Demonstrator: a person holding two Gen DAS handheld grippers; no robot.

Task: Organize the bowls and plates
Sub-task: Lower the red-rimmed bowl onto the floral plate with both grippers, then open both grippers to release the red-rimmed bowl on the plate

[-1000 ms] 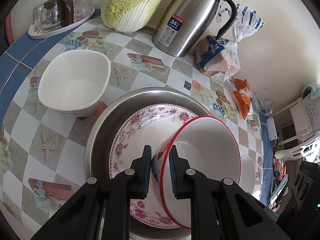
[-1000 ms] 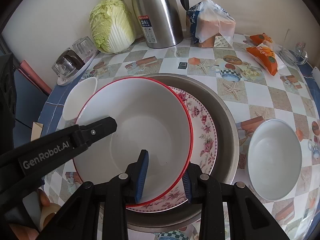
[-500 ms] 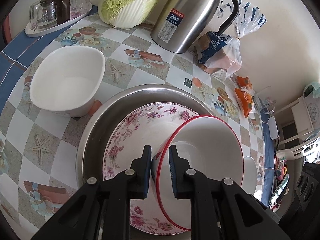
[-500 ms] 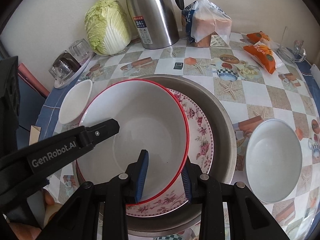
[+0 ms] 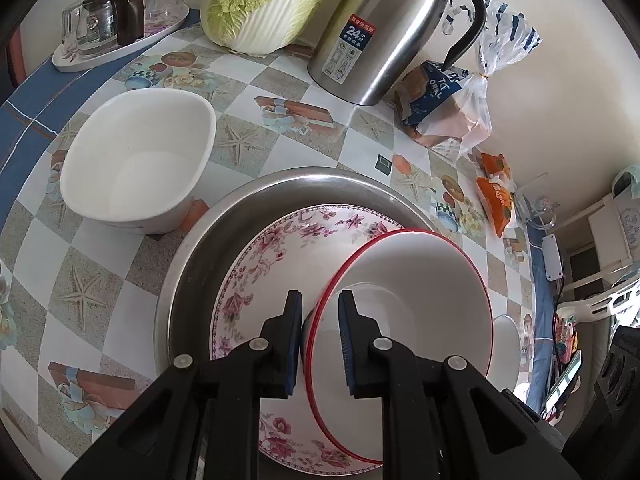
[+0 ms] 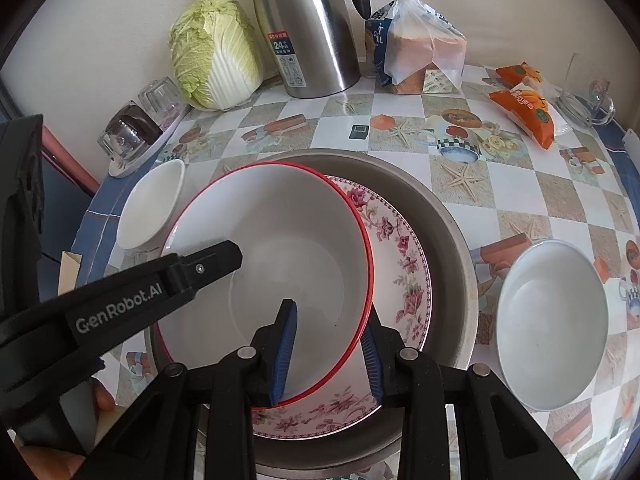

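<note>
A red-rimmed white bowl (image 6: 272, 240) sits tilted over a floral plate (image 6: 404, 268) inside a large steel basin (image 6: 452, 240). My left gripper (image 5: 320, 340) is shut on the bowl's rim (image 5: 404, 288), one finger inside, one outside; its finger (image 6: 208, 264) also shows in the right wrist view. My right gripper (image 6: 328, 344) straddles the bowl's near rim, one pad inside, one outside, with a gap around the wall. A white rounded-square bowl (image 5: 136, 168) stands left of the basin. A plain white bowl (image 6: 552, 320) stands right of it.
At the back stand a steel thermos jug (image 6: 308, 24), a cabbage (image 6: 216, 52), a bagged bread loaf (image 6: 420, 52), orange snack packs (image 6: 524, 108) and a tray of glasses (image 5: 120, 28). The table's blue edge (image 5: 28, 112) runs along the left.
The red-rimmed bowl has shifted slightly left in the right wrist view, carried by my left gripper. Both cameras have drifted a little. Grips are unchanged.
</note>
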